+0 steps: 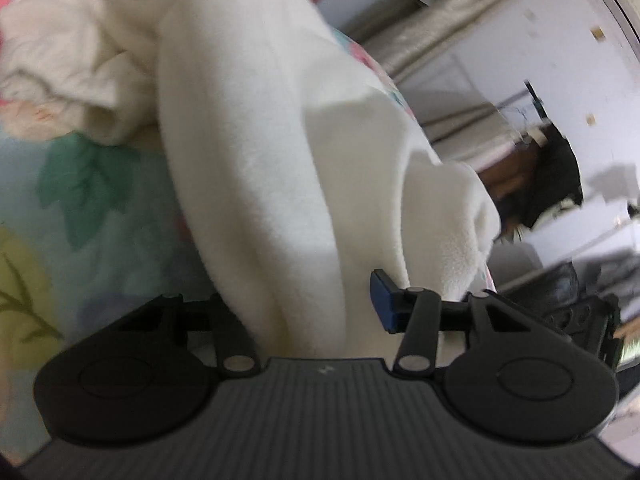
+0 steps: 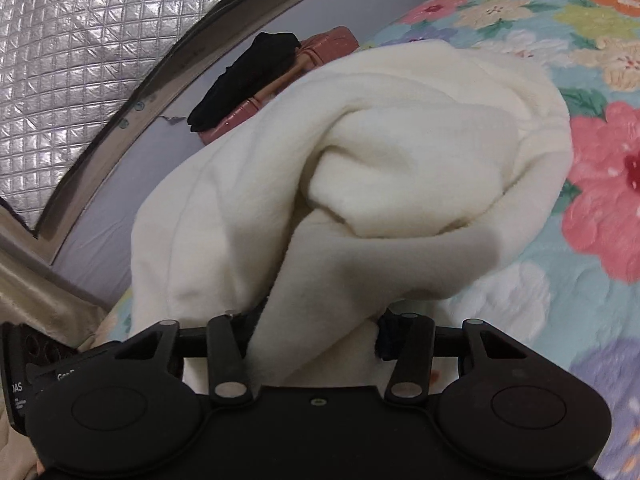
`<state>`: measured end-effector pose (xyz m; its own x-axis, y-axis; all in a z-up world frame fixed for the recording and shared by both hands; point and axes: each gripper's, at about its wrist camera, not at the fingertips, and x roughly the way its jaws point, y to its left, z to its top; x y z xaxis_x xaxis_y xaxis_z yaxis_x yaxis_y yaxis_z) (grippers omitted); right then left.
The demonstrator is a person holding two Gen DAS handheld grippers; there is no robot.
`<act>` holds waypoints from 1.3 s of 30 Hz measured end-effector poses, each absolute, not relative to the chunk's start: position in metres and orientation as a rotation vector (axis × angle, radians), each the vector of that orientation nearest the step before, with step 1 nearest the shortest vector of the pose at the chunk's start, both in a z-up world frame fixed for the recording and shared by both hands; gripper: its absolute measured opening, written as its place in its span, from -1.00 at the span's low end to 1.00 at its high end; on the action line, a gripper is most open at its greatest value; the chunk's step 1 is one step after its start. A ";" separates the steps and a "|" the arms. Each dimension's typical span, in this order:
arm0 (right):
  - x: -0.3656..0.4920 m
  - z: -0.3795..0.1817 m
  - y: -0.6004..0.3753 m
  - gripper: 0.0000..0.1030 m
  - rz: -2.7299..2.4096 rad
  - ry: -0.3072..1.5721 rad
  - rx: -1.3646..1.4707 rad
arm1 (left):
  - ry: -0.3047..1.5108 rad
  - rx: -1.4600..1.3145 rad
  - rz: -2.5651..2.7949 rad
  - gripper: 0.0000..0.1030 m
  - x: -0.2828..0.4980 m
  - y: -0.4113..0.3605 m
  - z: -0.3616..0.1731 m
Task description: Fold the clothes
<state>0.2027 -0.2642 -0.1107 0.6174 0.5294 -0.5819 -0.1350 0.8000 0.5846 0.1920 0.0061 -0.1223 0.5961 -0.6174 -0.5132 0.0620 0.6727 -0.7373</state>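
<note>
Bedspread (image 2: pixel 592 292), floral, carries everything; cream fleece (image 2: pixel 360 168) lies bunched on it near its edge by the wall, part lifted and strung between both grippers. Not folded flat: rolled, twisted, layers overlapping.

Left gripper (image 1: pixel 308 312) has fleece running between its fingers, blue pad (image 1: pixel 382 300) showing on one side; looks clamped on fabric, though cloth hides the other finger. Right gripper (image 2: pixel 316 340) likewise closed on a thick wad of fleece, pad mostly buried.

Risks, as judgement:
- Both grips look like bunches, not clean corners or hems, so any fold from here probably comes out skewed or lumpy.
- Thick, soft pile could slip out of either grip under tension.
- Fleece sits close to the bed edge; a pull that way may drag it off.
- Twist between grippers could lock in a crease.

View differences: the left wrist shows a second crumpled cream bundle (image 1: pixel 68 72) farther up the bedspread, and the room beyond. The right wrist shows a pink bag (image 2: pixel 280 84) with black cloth (image 2: pixel 248 80) on it, past the bed edge, plus a quilted silver panel (image 2: pixel 80 48).
</note>
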 end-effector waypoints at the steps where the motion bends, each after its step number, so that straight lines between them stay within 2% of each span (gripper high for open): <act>1: 0.199 -0.111 -0.267 0.06 0.406 0.825 0.542 | 0.850 -0.725 -0.455 -0.09 0.194 0.003 -0.117; 14: 0.128 -0.101 -0.316 -0.03 0.420 0.798 0.700 | 0.862 -0.533 -0.728 -0.09 0.183 -0.060 -0.058; 32: -0.006 -0.033 -0.418 -0.06 0.261 0.579 0.633 | 0.852 -0.531 -1.057 -0.09 0.112 -0.175 -0.015; 39: -0.041 0.009 -0.437 -0.12 0.193 0.516 0.537 | 0.826 -0.491 -1.097 -0.09 0.076 -0.183 0.016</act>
